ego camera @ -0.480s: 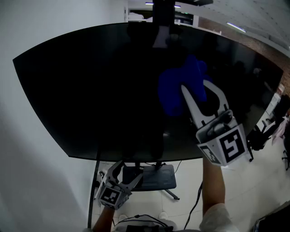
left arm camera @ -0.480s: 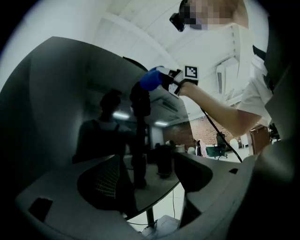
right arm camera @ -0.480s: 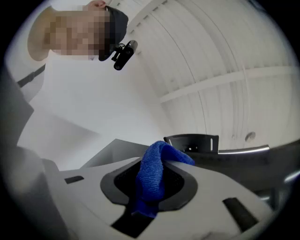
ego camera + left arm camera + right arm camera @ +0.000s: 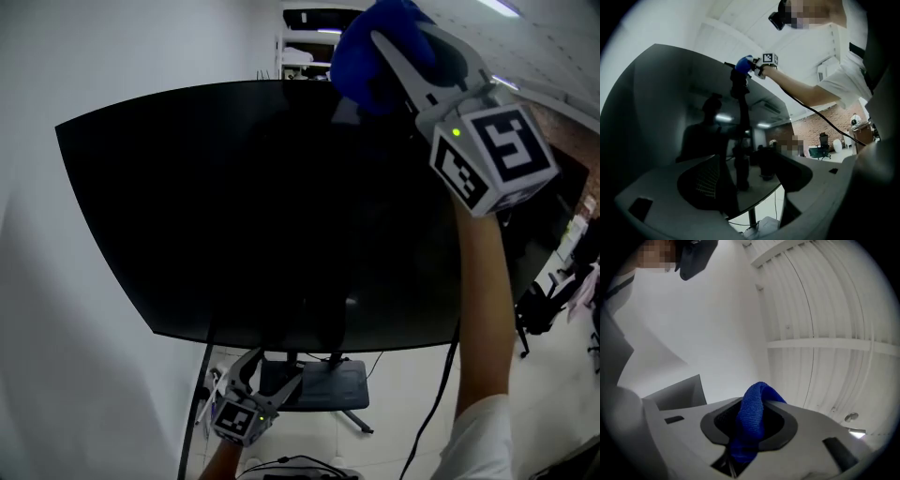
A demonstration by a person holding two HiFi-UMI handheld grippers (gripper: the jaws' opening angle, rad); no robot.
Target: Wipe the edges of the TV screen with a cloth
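A large dark TV screen [image 4: 262, 206] on a stand fills the head view. My right gripper [image 4: 398, 42] is raised at the screen's top edge, right of centre, shut on a blue cloth [image 4: 370, 52]. In the right gripper view the blue cloth [image 4: 751, 420] is pinched between the jaws, and a corner of the TV [image 4: 677, 392] shows at lower left. My left gripper [image 4: 255, 375] hangs low below the screen's bottom edge, jaws apart and empty. The left gripper view looks up along the TV screen [image 4: 670, 117] to the blue cloth [image 4: 743, 64] and right gripper [image 4: 757, 68].
The TV stand's base [image 4: 323, 384] rests on a light floor, with cables [image 4: 427, 412] hanging beside it. A white wall [image 4: 47, 281] lies left of the screen. Office chairs [image 4: 544, 281] stand at the far right. A brick wall [image 4: 815, 126] shows in the background.
My right gripper has risen with the blue cloth from the middle of the screen to its top edge. The left gripper has stayed low.
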